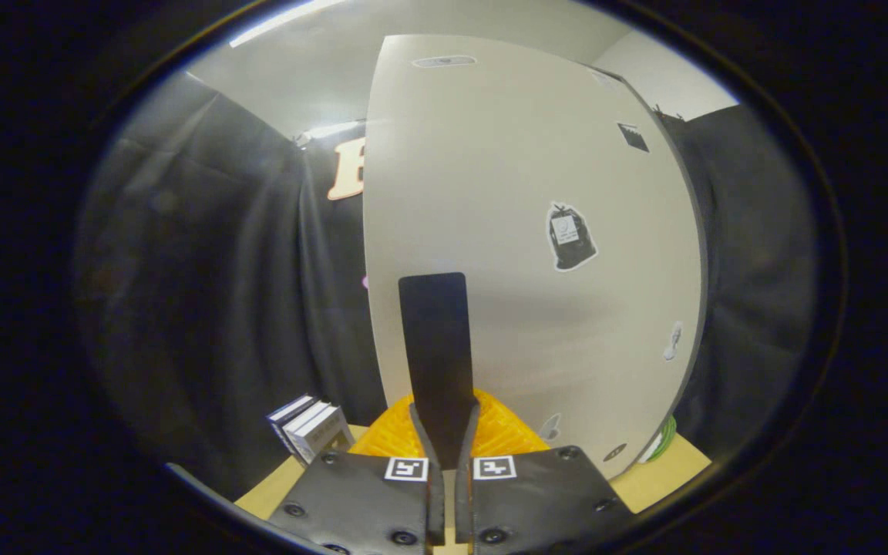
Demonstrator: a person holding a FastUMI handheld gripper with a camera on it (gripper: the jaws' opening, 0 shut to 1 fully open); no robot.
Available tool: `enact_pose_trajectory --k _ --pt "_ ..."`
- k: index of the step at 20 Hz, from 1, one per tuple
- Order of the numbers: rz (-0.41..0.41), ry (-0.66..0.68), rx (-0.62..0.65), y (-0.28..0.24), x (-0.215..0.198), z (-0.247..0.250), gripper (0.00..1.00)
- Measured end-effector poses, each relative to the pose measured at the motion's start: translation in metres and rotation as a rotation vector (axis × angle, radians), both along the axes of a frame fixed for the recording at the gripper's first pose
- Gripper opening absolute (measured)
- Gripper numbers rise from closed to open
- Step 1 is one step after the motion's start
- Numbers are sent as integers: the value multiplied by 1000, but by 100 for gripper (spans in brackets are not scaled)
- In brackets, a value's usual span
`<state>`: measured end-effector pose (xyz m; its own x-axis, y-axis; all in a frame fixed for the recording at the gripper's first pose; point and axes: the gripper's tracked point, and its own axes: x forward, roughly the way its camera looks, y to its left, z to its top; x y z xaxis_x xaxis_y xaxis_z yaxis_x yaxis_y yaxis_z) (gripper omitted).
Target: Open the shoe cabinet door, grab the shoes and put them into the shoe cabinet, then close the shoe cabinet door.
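A light wooden tabletop (656,474) runs under everything, and black cloth (205,308) hangs as the booth's wall on both sides, with a pale ceiling and a bright strip light above. The white shoe cabinet (521,231) stands upright on the tabletop right ahead of the gripper (444,439), its broad door face toward us, closed as far as I can tell, with a few small stickers on it, one shaped like a tied black bag (570,237). A flat dark handle (435,347) rises on the door face, and the two fingers are drawn close together around its lower end, apparently clamped on it. Just behind the fingers sits an orange ribbed thing (502,435), low against the cabinet's foot. To the left of it stand a few small boxes (309,428) by the cloth. Something green and white (666,439) peeks from behind the cabinet's right corner.
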<state>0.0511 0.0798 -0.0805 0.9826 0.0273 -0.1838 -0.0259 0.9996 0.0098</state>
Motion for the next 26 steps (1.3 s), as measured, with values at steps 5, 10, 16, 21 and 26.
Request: enact_pose_trajectory --k 5,10,16,21,26 --pt "132 20 11 -18 -44 8 7" --pt "230 32 9 -48 -56 20 7" --pt "256 36 21 -78 -83 28 7" --pt "180 37 15 -117 -107 33 7" --pt "96 31 -8 -149 -117 38 6"
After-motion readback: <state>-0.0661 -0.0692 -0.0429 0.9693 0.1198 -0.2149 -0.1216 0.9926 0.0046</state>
